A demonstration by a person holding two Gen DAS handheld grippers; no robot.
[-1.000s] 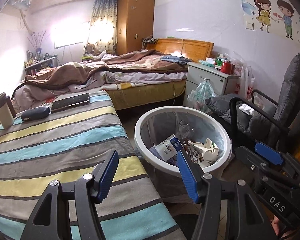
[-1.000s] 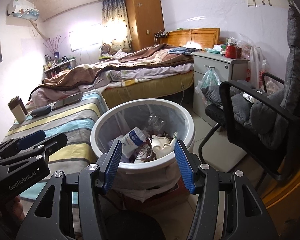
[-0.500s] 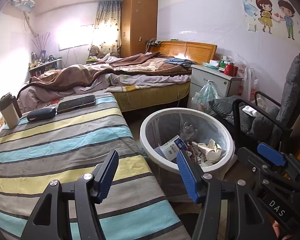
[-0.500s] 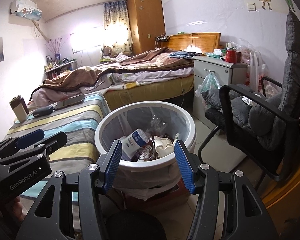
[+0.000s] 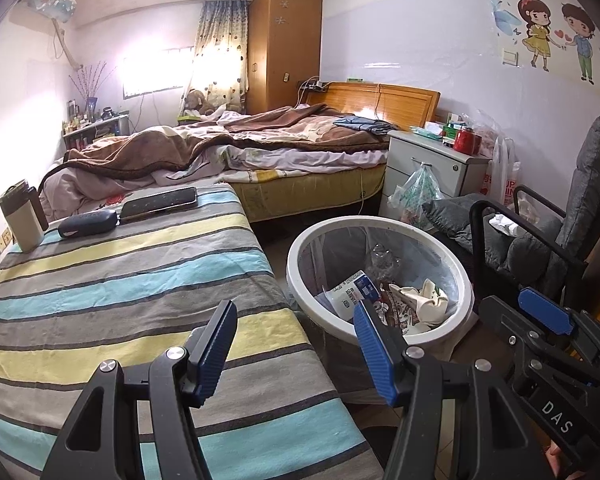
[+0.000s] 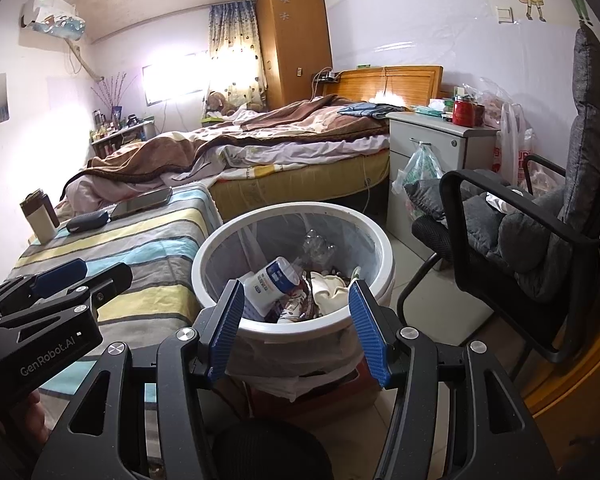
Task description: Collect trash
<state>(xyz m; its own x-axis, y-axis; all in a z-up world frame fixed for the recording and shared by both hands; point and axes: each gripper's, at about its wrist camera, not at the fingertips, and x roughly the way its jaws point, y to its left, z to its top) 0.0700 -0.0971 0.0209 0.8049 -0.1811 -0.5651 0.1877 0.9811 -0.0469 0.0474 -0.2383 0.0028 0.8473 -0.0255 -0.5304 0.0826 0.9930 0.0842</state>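
While both grippers hang with their jaws apart and nothing between them, a white bin [image 6: 294, 326] lined with a clear bag stands on the floor between a striped bed [image 5: 112, 280] and a black armchair [image 6: 540, 232]. The trash [image 6: 296, 288] lies inside the bin: a white bottle with a blue label, crumpled paper and wrappers. The left gripper [image 5: 296, 344] hovers over the bed's near corner, the right gripper [image 6: 296, 326] above the bin's near rim. A phone [image 5: 160, 202] and a dark case [image 5: 88, 223] rest at the bed's far end.
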